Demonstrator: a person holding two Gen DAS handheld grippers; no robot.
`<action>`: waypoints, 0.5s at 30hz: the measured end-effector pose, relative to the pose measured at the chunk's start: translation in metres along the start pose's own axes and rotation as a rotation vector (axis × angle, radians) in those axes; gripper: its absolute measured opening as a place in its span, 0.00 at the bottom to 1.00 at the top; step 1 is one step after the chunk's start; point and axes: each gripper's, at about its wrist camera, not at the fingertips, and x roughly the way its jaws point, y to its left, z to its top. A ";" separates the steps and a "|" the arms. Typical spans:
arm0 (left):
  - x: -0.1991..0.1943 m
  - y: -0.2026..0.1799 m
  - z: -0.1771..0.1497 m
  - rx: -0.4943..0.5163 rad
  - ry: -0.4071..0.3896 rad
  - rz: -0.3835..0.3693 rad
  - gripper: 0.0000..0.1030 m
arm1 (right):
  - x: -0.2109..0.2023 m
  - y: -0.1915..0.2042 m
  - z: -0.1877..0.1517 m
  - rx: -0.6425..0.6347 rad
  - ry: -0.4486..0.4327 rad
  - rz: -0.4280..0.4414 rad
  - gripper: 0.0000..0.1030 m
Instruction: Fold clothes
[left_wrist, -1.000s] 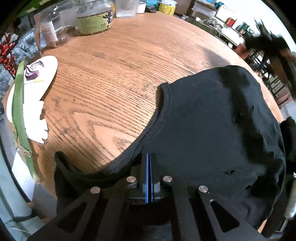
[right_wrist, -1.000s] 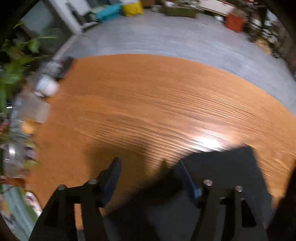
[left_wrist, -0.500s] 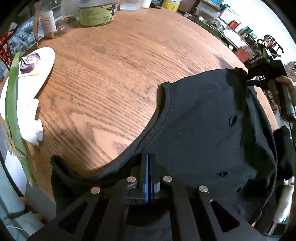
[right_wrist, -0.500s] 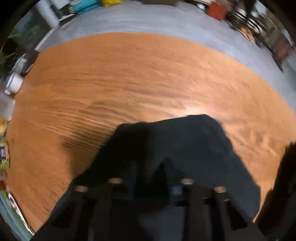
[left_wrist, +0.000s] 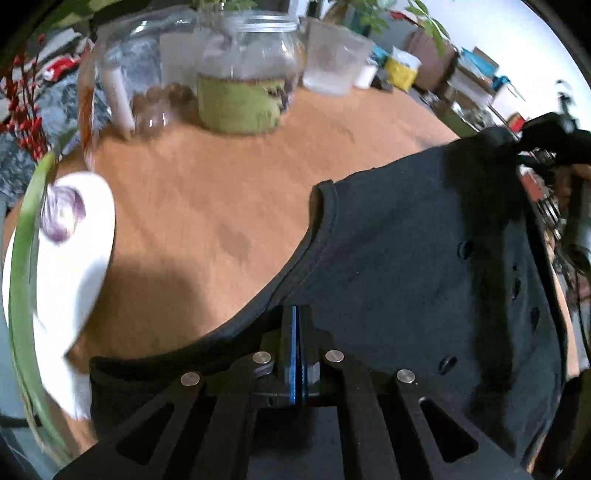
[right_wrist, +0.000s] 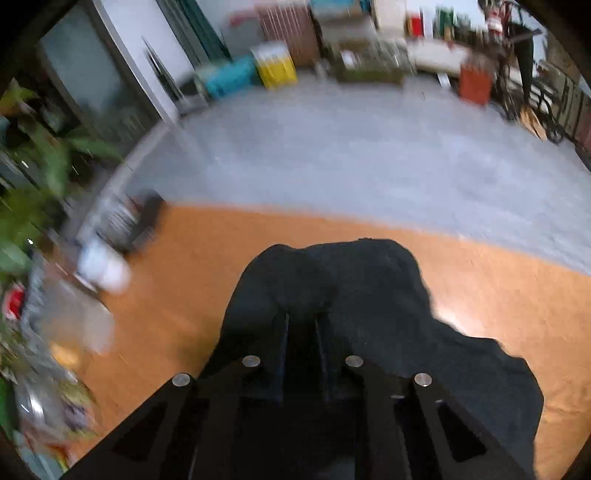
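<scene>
both claws pinch the black shirt so it hangs taut for the fold

wooden tabletop (left_wrist: 221, 206) fills the middle of your left wrist view, and grey floor lies beyond its far edge in the right wrist view. clutter sits along the upper left of the left view: a glass jar with a green label (left_wrist: 242, 85), a clear plastic container (left_wrist: 334, 61), and a white plate (left_wrist: 74, 266) at the left edge with a long green leaf (left_wrist: 22, 258) across it. that crowding is probably why you work on the bare wood nearer you.

your left gripper (left_wrist: 297, 332) is closed on the black shirt (left_wrist: 424, 280) right at the collar band, its blue pads pressed together on the hem at the lower centre of the frame. gripping the stitched edge gives a firm hold that will not stretch the cloth. from there the shirt spreads to the right of the frame, part of it over the table.

your right gripper (right_wrist: 301, 332) has its fingers narrow with black fabric bunched between and over them, so it looks clamped on the shirt's other end. in the left view it appears at the upper right, raised, with the cloth pulled towards it. holding two ends apart keeps the shirt smooth, which i judge sets up laying it flat or doubling it over. both views are blurred, so finer creases cannot be read.
</scene>
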 end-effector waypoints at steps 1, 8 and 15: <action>-0.004 0.002 0.002 -0.019 -0.004 -0.002 0.04 | -0.008 0.006 0.003 0.009 -0.039 0.022 0.42; -0.033 0.011 -0.016 -0.087 0.027 -0.257 0.66 | -0.127 -0.067 -0.044 -0.126 0.033 0.014 0.74; -0.115 0.045 -0.093 -0.057 0.010 -0.395 0.74 | -0.238 -0.224 -0.199 -0.124 0.195 -0.077 0.74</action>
